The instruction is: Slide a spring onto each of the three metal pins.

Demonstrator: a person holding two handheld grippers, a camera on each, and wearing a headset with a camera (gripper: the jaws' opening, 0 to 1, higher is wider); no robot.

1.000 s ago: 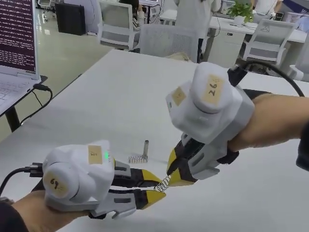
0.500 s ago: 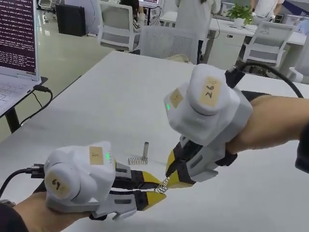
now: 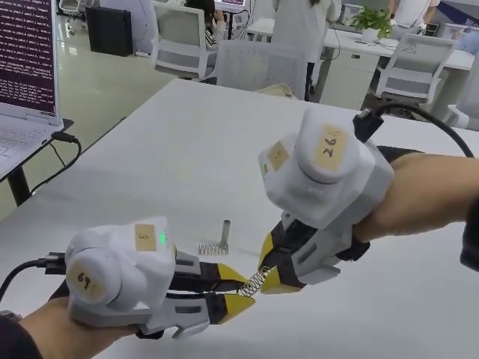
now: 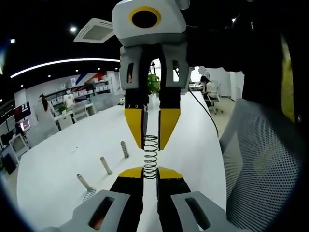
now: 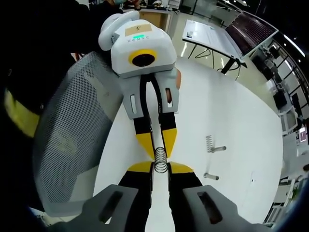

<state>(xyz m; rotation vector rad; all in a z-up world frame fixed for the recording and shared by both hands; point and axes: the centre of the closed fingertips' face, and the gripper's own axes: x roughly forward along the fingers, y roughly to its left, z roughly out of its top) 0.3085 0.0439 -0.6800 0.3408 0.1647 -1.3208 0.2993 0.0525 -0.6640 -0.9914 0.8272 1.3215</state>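
Now, a small spring (image 3: 254, 282) hangs in the air above the white bench (image 3: 172, 149), and both tools hold it. The left hand-held gripper (image 3: 247, 292) pinches one end of the spring. Its yellow tips are pulled in close, with just the wire between them. The right hand-held gripper (image 3: 263, 275) pinches the other end the same way, with its tips narrow too. The two tools point at each other, tip to tip, and the spring runs in a short line from one to the other.

In the left gripper view, the spring stands straight up from the left tool's tips. The right tool reaches down onto its top.

Past the spring, farther from the person, a metal pin (image 3: 226, 232) stands straight up on the bench. A loose spring (image 3: 212, 248) lies flat at the foot of that pin. I cannot tell if they touch.

In the left gripper view, a second pin (image 4: 105, 165) and a third pin (image 4: 125, 149) stand in a row with the metal pin, off to the left of the held spring. All three pins are bare.

Far to the left of the spring, an open laptop (image 3: 26, 75) shows lines of text. Far behind the spring, past the bench's edge, stand grey chairs (image 3: 258, 63).
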